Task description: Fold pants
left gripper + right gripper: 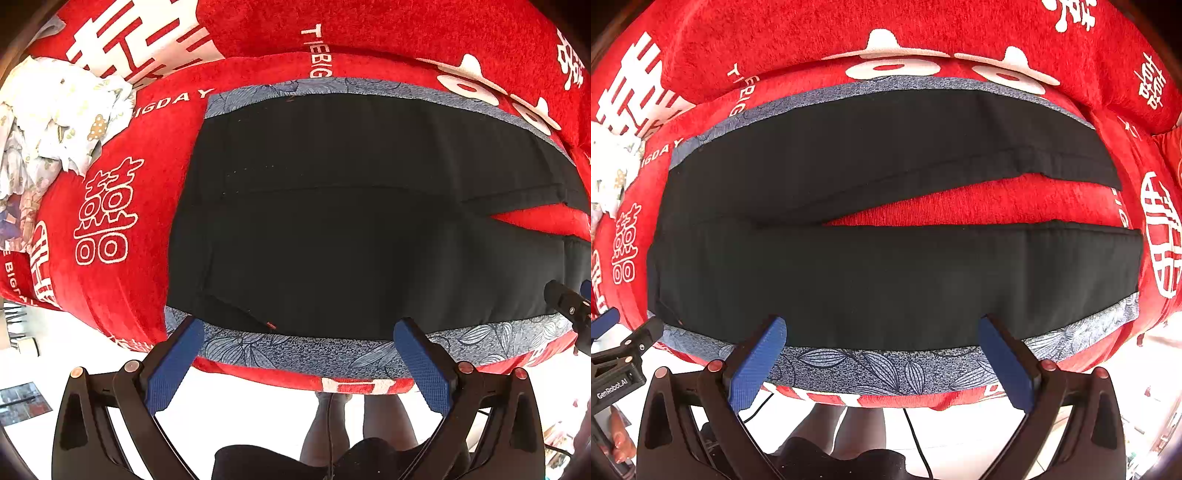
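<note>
Each claw, left [299,363] and right [882,360], has blue ribbed pads [171,365] on glossy black arms, with copper-coloured round pins [715,366] at the joints behind the pads. The left claw's black body reads "GenRobot.AI" in white [612,387]. Below the claws show bare legs [384,421], dark shorts [834,463] and a thin black cable [916,439].

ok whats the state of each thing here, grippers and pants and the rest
left gripper: open, empty, above the pants' near edge
right gripper: open, empty, above the same edge
black pants: spread flat, unfolded, legs apart in a V
blue patterned trim: showing along the pants' near and far edges
red blanket: spread under the pants
white floral cloth: crumpled in a heap, apart from the pants
</note>
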### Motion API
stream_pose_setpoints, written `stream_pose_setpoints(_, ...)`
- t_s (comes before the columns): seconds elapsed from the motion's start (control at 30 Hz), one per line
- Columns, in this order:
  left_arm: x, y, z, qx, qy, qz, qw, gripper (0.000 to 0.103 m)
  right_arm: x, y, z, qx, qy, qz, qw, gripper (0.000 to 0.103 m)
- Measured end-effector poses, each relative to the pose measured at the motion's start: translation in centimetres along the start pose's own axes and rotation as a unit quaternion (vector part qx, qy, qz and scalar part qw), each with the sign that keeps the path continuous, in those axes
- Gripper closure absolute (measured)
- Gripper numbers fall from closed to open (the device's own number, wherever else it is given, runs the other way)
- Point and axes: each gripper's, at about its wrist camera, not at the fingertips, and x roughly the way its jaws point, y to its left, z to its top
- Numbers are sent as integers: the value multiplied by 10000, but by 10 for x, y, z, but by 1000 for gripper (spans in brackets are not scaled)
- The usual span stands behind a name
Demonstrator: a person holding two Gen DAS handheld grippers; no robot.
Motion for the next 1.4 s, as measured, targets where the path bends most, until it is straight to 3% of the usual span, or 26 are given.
stream_pose_setpoints(1.4, 16, 29, -10, -101, 113, -134, 9998, 0, 5, 28, -2, -63, 79, 52, 9999, 0)
